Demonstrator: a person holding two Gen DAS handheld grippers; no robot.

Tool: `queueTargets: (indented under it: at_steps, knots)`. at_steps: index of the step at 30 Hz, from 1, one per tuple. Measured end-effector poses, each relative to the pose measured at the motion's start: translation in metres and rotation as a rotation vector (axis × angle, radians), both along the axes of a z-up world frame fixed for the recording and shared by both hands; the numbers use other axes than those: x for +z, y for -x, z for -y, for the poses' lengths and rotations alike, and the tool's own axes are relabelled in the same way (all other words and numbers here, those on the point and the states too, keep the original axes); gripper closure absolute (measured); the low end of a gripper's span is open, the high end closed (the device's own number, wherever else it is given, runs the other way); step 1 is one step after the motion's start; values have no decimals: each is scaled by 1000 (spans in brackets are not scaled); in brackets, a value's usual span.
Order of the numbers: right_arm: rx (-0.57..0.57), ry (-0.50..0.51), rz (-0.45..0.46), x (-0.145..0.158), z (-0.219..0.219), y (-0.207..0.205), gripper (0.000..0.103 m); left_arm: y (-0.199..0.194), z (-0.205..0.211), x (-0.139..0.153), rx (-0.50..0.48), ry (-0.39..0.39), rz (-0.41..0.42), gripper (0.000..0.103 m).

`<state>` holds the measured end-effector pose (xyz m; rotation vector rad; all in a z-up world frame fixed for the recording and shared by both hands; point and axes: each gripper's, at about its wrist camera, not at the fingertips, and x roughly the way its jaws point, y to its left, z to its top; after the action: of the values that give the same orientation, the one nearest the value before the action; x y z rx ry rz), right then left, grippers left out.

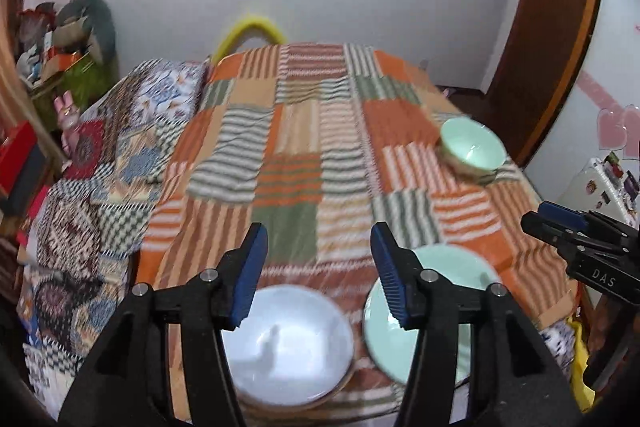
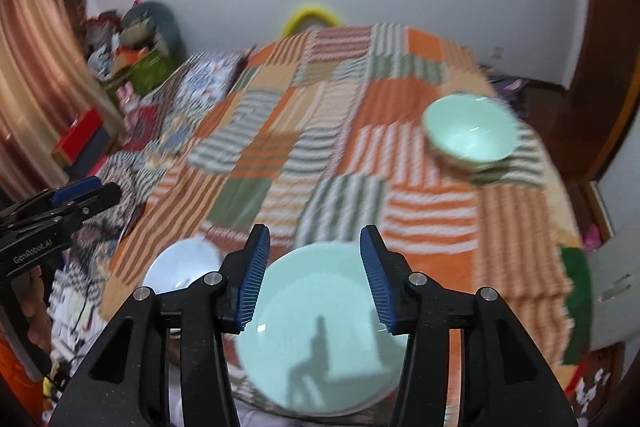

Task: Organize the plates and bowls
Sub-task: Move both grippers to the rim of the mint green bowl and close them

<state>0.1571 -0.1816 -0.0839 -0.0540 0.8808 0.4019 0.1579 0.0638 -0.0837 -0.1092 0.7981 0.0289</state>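
**Two plates and a bowl on a striped bedspread, both tongs released**

Left tongs (image 1: 319, 239): black frame, blue ribbed pads, jaws apart with nothing between them. Seen from the left wrist, they hang above the near edge of the bed, pointing downward.

Right tongs (image 2: 315, 241): same make, jaws apart, nothing gripped. They hang over the green plate without touching it.

White plate (image 1: 286, 347): round, shallow, lying flat on the bedspread at the near edge. From the left wrist it sits below the left tongs, mostly under the left finger and the gap. From the right wrist (image 2: 180, 265) it shows to the left of the right tongs, partly hidden behind the left finger.

Green plate (image 2: 320, 331): pale mint, round, lying flat just beside the white plate, on its right. From the right wrist it lies directly below the gap of the right tongs, with a shadow across it. From the left wrist (image 1: 460, 267) it is partly covered by the right finger of the left tongs.

Green bowl (image 2: 470, 135): pale mint, upright, well apart from both plates, farther along the bed toward its right edge; also seen from the left wrist (image 1: 472, 145). Blurred; its foot is unclear.

Bedspread (image 1: 296, 147): patchwork of orange, green and white stripes covering the bed.
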Motion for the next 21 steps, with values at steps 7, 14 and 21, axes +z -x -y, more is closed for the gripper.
queueTargets:
  at_steps: [7, 14, 21]
  knots:
    - [-95, 13, 70, 29, 39, -31, 59, -36, 34, 30, -70, 23, 67, 50]
    - [-198, 59, 132, 40, 63, -63, 59, -62, 66, 44, -153, 3, 125, 49]
    - [-274, 56, 80, 22, 89, -95, 59, -100, 82, 17, -183, 34, 81, 48]
